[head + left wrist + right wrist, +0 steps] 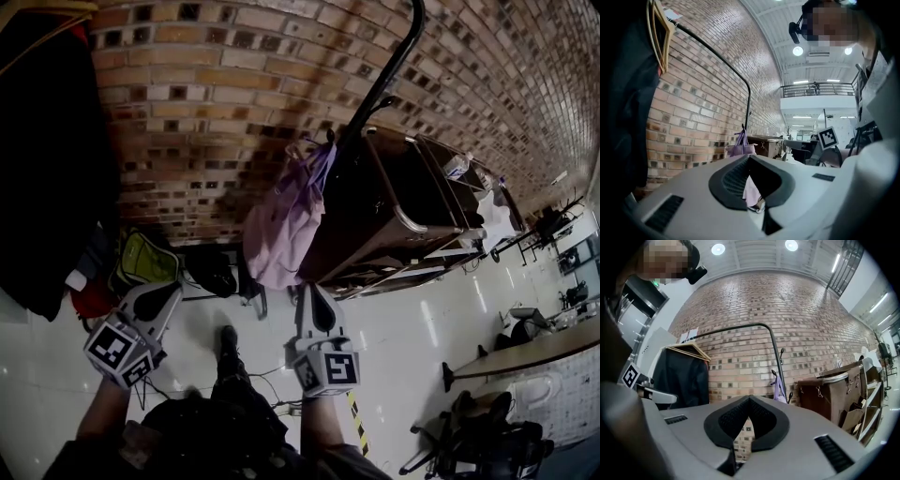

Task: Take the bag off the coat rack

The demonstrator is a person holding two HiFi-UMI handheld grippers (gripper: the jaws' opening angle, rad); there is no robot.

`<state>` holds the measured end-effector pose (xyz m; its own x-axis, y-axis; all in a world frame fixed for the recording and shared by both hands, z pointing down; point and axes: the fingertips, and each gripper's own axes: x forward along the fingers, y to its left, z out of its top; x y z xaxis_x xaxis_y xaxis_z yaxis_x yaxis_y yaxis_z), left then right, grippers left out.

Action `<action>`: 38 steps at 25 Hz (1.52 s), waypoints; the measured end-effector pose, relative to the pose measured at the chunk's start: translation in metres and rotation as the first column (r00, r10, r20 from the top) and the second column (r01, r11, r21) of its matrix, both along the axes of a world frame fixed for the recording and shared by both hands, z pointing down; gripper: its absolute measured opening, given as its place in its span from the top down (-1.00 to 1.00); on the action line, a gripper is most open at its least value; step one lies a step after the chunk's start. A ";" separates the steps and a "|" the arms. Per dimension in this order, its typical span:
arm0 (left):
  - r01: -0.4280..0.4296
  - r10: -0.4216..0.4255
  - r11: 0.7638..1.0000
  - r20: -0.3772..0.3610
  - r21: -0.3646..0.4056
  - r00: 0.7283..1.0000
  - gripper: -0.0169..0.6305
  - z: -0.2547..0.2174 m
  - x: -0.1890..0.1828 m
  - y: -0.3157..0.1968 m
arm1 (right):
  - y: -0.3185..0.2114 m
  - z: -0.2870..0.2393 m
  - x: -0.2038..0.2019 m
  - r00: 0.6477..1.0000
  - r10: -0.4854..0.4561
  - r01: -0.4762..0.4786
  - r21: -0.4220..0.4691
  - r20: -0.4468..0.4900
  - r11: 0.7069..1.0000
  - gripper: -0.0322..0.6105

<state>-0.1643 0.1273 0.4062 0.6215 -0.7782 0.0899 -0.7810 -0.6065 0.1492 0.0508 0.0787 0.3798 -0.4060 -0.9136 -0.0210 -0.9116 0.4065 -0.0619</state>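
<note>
A: Way in to the bag [286, 220]?
B: Bare floor [394, 328] ahead of the right gripper [312, 289], nothing between it and the bag.
A: Sides?
B: Brown cabinet [375, 216] just beside the bag's right, brick wall [216, 94] behind it. Coat rack pole [384, 80] slants up above.
A: Left?
B: Green bag [145, 258] and black bundle [214, 274] on the floor near the left gripper [173, 289]. Dark coat [47, 159] hangs further left.

- A red-brown brick wall [234, 84] stands ahead of you.
- A dark coat [682, 378] hangs on a pale wooden hanger [689, 348] in front of it.
- A yellow-green backpack [145, 261] sits on the glossy white floor [412, 347] near the wall's foot.
- A brown metal-trimmed trunk [375, 216] carries a clear plastic bottle [457, 167].
</note>
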 end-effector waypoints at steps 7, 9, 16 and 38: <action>-0.013 0.013 1.000 0.000 -0.005 1.000 0.91 0.008 0.027 -0.060 | -0.056 -0.001 0.026 0.999 0.029 -0.029 0.011 0.023 1.000 0.84; -0.016 0.016 1.000 0.003 -0.008 1.000 0.91 0.007 0.033 -0.076 | -0.072 -0.005 0.032 0.999 0.040 -0.041 0.022 0.026 0.999 0.84; -0.008 0.008 1.000 0.006 -0.007 1.000 0.91 0.006 0.051 -0.140 | -0.136 -0.006 0.039 1.000 0.019 -0.019 0.009 -0.005 1.000 0.84; 0.024 -0.024 1.000 0.016 -0.017 1.000 0.91 0.005 0.102 -0.280 | -0.285 0.008 0.064 0.995 -0.101 0.099 -0.112 -0.018 0.989 0.51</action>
<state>-0.0625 -0.1532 0.4112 0.6011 -0.7911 0.1129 -0.7975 -0.5850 0.1474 0.1151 -0.2065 0.3879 -0.4947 -0.8645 0.0889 -0.8684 0.4876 -0.0904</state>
